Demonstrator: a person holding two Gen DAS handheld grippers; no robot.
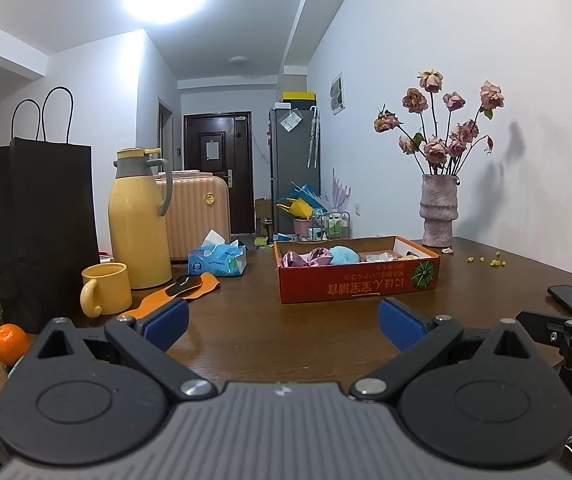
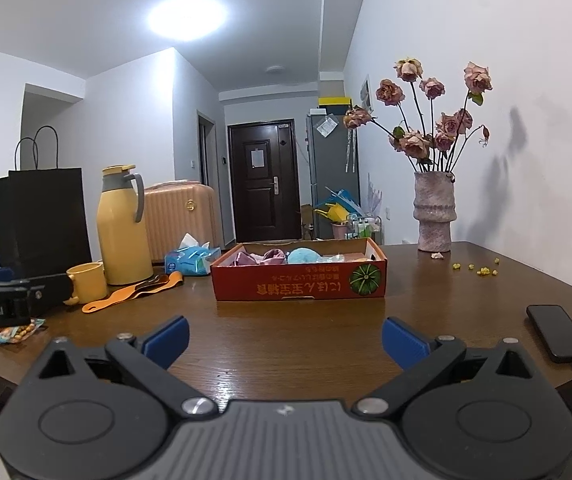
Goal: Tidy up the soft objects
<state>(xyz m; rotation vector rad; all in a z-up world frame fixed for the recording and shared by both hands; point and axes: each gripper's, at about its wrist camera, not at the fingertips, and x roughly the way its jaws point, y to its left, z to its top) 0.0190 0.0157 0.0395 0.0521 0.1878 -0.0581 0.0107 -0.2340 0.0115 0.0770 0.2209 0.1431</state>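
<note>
Both sets of jaws spread wide, nothing btwn: left gripper, right gripper. Straight ahead of fingers, well apart: red cardboard box, long axis crosswise, holding pink satin cloth & blue fluffy ball. On wooden table.

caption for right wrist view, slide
Open right gripper hovers empty over wooden table, facing the red box of soft items.

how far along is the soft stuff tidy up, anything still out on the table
Looks mostly done: a pink satin piece and a blue fluffy item already lie in the orange box. Nothing is in hand; the left gripper and right gripper are open and empty. Possibly left: the orange band beside the yellow mug.
</note>
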